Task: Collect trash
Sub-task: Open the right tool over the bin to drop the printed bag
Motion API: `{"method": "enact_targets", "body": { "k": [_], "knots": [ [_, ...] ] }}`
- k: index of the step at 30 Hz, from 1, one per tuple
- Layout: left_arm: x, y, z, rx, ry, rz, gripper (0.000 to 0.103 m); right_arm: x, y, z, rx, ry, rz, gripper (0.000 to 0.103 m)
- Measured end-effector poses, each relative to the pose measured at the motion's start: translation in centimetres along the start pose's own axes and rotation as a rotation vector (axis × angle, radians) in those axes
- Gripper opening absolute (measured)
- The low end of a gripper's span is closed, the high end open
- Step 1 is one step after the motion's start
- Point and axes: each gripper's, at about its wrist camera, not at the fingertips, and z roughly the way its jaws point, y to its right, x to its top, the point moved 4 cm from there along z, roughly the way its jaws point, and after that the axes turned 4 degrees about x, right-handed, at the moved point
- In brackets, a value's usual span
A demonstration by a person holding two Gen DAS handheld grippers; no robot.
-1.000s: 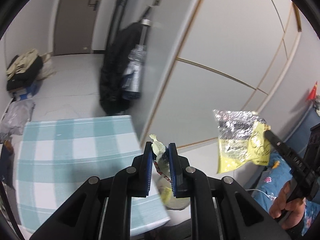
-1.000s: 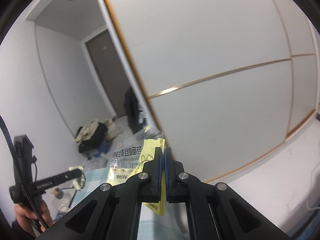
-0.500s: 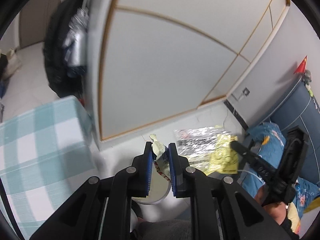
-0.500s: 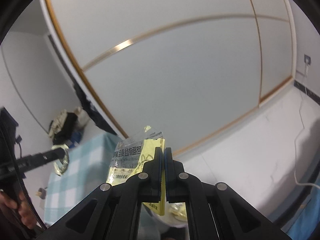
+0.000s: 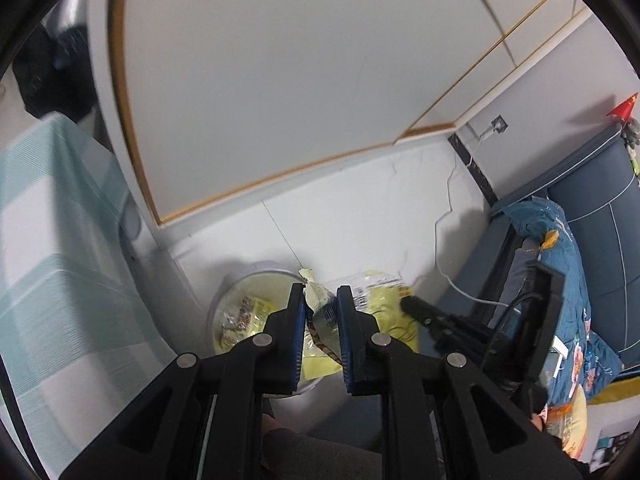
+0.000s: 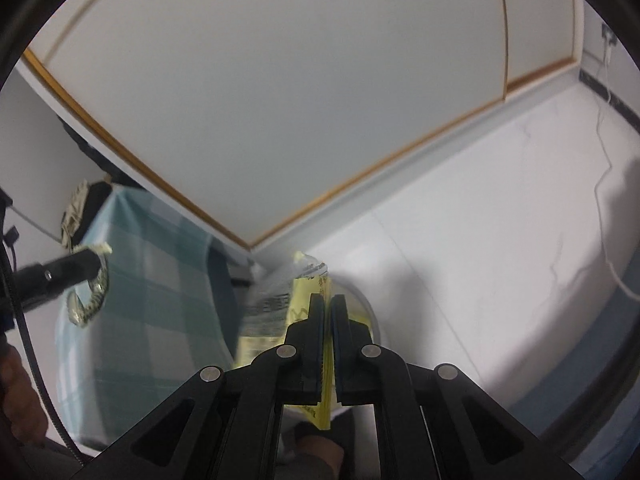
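Observation:
My left gripper (image 5: pixel 320 292) is shut on a crumpled pale wrapper (image 5: pixel 320 310) with red print, held right over a white round bin (image 5: pixel 256 269) lined in yellow and holding trash. In the right wrist view the same left gripper (image 6: pixel 96 261) and its wrapper (image 6: pixel 90 300) hang at the far left. My right gripper (image 6: pixel 328 300) pinches a yellow and clear plastic bag (image 6: pixel 276 312) above the bin's rim (image 6: pixel 370 308); its jaws are opening a little with the bag still between them. The left wrist view shows the right gripper (image 5: pixel 408 303) and its bag (image 5: pixel 380 296) just right of the bin.
A table under a blue checked cloth (image 5: pixel 48 240) stands close to the left of the bin. White wardrobe doors (image 5: pixel 280 80) with wooden trim rise behind. A white cable (image 5: pixel 444 240) trails on the floor towards a blue bed with a quilt (image 5: pixel 560 248).
Both grippers have dropped and tipped downward with their trash. The bin has come into view directly under them, and the table has slid to the left edge.

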Motion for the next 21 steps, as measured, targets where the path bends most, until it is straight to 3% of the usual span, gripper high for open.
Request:
{"method": "enact_targets", "body": {
  "k": [6, 9, 11, 15, 21],
  "knots": [
    [0.1, -0.7, 2.6, -0.011, -0.074, -0.015, 0.011, -1.4, 0.9, 3.6, 0.012, -0.094, 0.012, 0.006],
    [0.1, -0.9, 3.7, -0.009, -0.105, -0.028, 0.011, -2.1, 1.3, 5.4, 0.009, -0.142, 0.012, 0.012],
    [-0.2, -1.2, 4.2, -0.012, -0.13, -0.039, 0.011, -2.3, 1.6, 5.8, 0.005, -0.154, 0.023, 0.029],
    [-0.5, -1.7, 4.9, -0.003, -0.159, -0.046, 0.011, -2.6, 1.6, 5.8, 0.006, -0.159, 0.035, 0.048],
    [-0.8, -1.8, 6.2, -0.001, -0.193, -0.057, 0.011, -2.5, 1.3, 5.0, -0.02, -0.135, 0.005, 0.062]
  ]
}}
